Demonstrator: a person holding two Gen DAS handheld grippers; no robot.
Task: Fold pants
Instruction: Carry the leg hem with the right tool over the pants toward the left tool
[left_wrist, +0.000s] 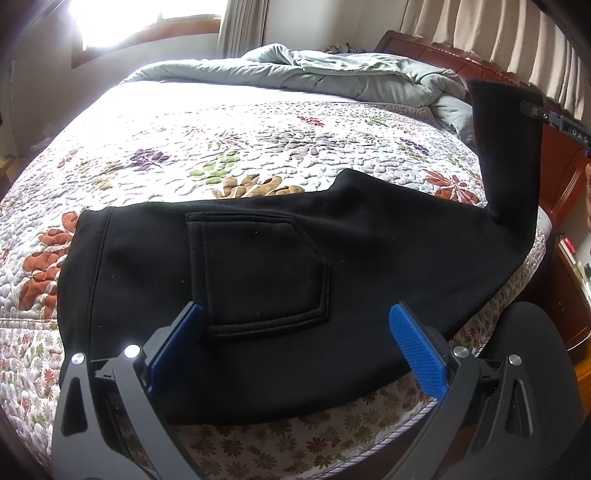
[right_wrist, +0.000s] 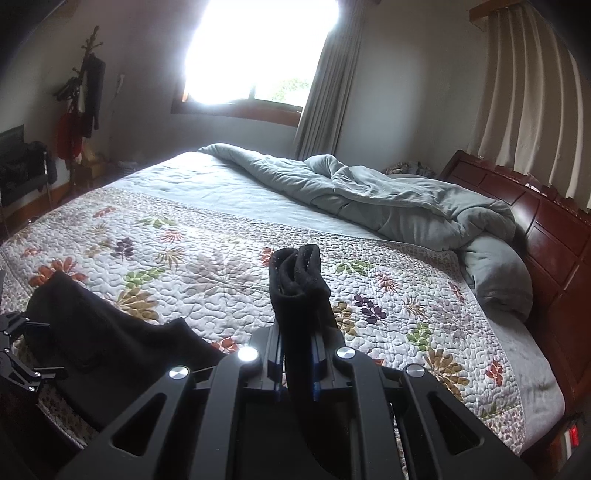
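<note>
Duvet (right_wrist: 388, 199) bunched beyond pants (left_wrist: 258, 258)

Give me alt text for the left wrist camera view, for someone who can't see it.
Black pants lie flat on a floral quilt, back pocket up, while the leg end at right is lifted upright by the right gripper. The open left gripper hovers over the pants' near edge, with a rumpled grey duvet behind.

On my left gripper (left_wrist: 295, 325), dark grey arms carry bright blue ribbed pads (left_wrist: 417, 354), with round silver screws (left_wrist: 132, 350) at 7 and 5 o'clock. My right gripper (right_wrist: 297, 354) shows black slotted arms, blue-edged pads and four silver screws (right_wrist: 246, 354) across 6 o'clock.
</note>
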